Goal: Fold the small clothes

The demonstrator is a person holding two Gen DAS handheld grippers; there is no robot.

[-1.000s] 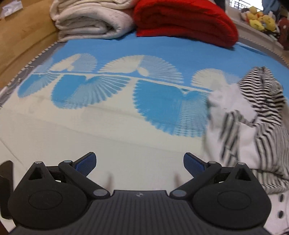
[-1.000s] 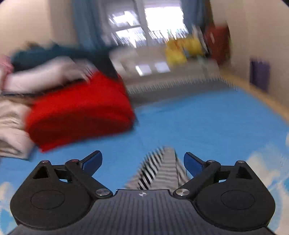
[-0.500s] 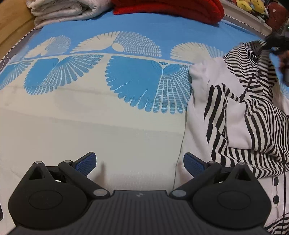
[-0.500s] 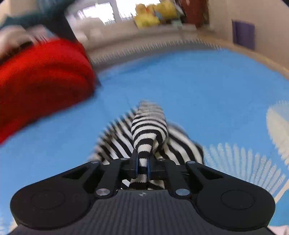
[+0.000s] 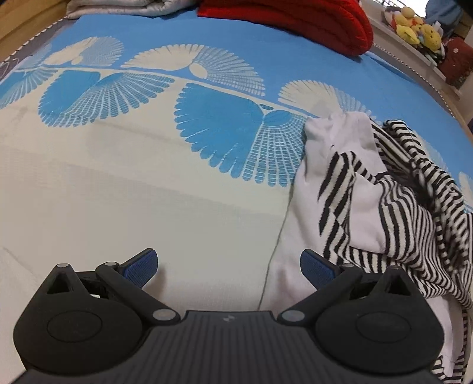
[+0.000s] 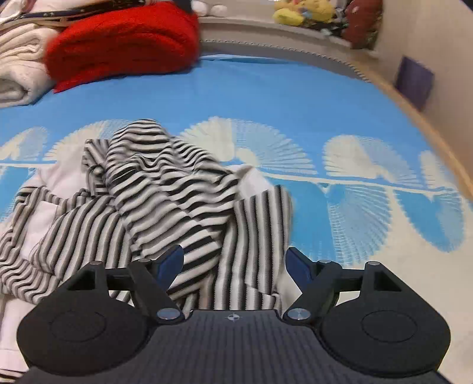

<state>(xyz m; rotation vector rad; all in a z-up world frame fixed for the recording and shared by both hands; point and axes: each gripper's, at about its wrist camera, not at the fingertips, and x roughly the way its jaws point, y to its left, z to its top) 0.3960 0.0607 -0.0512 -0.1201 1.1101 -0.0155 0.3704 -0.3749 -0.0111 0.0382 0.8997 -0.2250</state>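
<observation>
A small black-and-white striped garment (image 6: pixel 165 192) with white panels lies crumpled on the blue and cream bedspread (image 6: pixel 295 100). In the left wrist view the same garment (image 5: pixel 369 189) fills the right side. My right gripper (image 6: pixel 235 263) hovers over the garment's near edge, its jaws opening, striped cloth lying under them but not pinched. My left gripper (image 5: pixel 229 267) stands open above bare cream cloth, its right finger (image 5: pixel 317 271) close to the garment's white left edge.
A folded red knit (image 6: pixel 124 41) and folded cream blankets (image 6: pixel 17 73) sit at the far end of the bed. Plush toys (image 6: pixel 304 11) line a ledge behind. A wooden bed frame (image 6: pixel 414 118) runs along the right, with a purple box (image 6: pixel 414 79) by the wall.
My right gripper shut on a striped fold, carried it toward the near side, and now has let go with jaws apart. The garment lies more spread. The left gripper stayed open and tilted slightly.
</observation>
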